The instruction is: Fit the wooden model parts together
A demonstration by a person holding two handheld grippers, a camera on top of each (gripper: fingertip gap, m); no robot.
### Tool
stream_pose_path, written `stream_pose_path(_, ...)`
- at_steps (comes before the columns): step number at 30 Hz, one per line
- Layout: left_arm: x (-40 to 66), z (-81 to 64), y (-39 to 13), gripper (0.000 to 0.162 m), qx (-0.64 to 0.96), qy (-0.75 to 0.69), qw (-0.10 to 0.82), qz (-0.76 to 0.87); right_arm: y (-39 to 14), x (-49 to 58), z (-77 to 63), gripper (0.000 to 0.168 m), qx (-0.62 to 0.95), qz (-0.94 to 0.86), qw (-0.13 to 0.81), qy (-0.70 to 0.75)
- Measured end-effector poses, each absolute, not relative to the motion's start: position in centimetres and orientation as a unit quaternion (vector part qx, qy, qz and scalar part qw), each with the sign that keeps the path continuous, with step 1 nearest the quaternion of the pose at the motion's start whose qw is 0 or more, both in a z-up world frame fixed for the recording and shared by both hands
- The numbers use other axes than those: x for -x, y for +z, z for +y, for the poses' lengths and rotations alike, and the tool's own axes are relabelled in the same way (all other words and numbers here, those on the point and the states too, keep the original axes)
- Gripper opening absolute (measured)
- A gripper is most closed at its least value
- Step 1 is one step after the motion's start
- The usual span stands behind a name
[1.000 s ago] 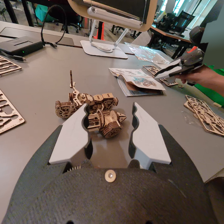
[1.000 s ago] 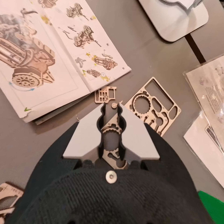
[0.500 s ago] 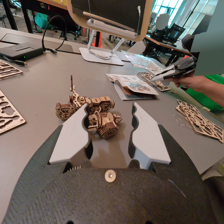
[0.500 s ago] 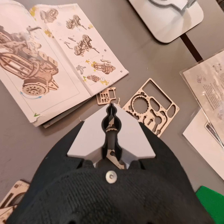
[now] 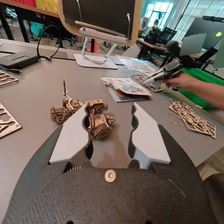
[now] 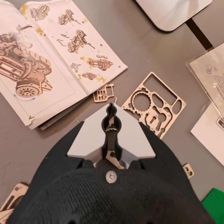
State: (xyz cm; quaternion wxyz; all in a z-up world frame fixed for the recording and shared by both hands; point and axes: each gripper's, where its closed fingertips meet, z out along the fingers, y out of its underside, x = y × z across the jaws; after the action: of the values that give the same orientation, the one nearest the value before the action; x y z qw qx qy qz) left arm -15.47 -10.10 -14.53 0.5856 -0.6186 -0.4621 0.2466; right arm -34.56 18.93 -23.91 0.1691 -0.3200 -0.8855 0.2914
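Wooden model (image 5: 83, 114), a partly built motorcycle with sidecar, stands on the grey desk (image 5: 42, 87) toward its near edge, directly ahead of my left gripper (image 5: 110, 116). My left jaws are spread wide and hold nothing; the left finger overlaps the model's rear in the left wrist view, and I cannot tell whether it touches.

My right gripper (image 6: 112, 104) points down at the desk near its right edge. Its jaws are drawn together at the tips. Whether a small piece sits between the tips cannot be determined. Under the fingers lies a punched-out wooden sheet (image 6: 156, 106), flat on the desk; a portion of it shows through the gap between the fingers. A small wooden part (image 6: 104, 94) lies just beyond the tips, touching the corner of the open instruction booklet (image 6: 48, 58).

Further wooden sheets (image 5: 194, 118) lie stacked near the desk's right edge, and more sheets (image 5: 7, 122) lie at its left edge. A white stand base (image 5: 95, 61) sits toward the far edge, with a black box (image 5: 17, 60) at the far left corner.
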Motion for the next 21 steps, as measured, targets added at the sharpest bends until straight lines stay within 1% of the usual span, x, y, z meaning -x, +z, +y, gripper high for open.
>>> stream_pose_path(1,15.5,-10.0,-14.6,0.067,0.619,0.245,0.586,-0.462,-23.5,34.4,19.0,0.0,0.321,-0.881,0.171,0.301)
stream_pose_path(3,15.4,-9.8,-14.7,0.067,0.62,0.241,0.587,-0.462,-22.8,34.3,19.0,0.0,0.32,-0.875,0.178,0.316)
stream_pose_path(5,15.4,-9.6,-14.7,0.067,0.62,0.237,0.589,-0.46,-22.8,34.4,19.1,0.009,0.32,-0.875,0.177,0.316)
stream_pose_path(8,15.3,-9.3,-14.7,0.067,0.623,0.237,0.589,-0.457,-23.9,34.7,19.0,0.014,0.32,-0.884,0.168,0.296)
stream_pose_path(9,15.3,-9.2,-14.7,0.067,0.624,0.238,0.588,-0.456,-24.4,34.8,19.0,0.013,0.32,-0.887,0.166,0.289)
stream_pose_path(11,15.2,-9.2,-14.6,0.067,0.624,0.241,0.587,-0.455,-24.3,35.2,18.8,0.008,0.322,-0.883,0.168,0.298)
stream_pose_path(16,15.2,-9.2,-14.5,0.066,0.624,0.244,0.588,-0.454,-24.2,34.1,18.8,0.006,0.322,-0.888,0.136,0.299)
stream_pose_path(20,15.1,-8.8,-14.6,0.065,0.626,0.24,0.589,-0.451,-22.5,32.3,19.0,0.006,0.321,-0.876,0.144,0.329)
stream_pose_path(21,15.0,-8.6,-14.6,0.065,0.628,0.239,0.59,-0.449,-21.8,31.7,18.9,0.0,0.32,-0.871,0.145,0.344)
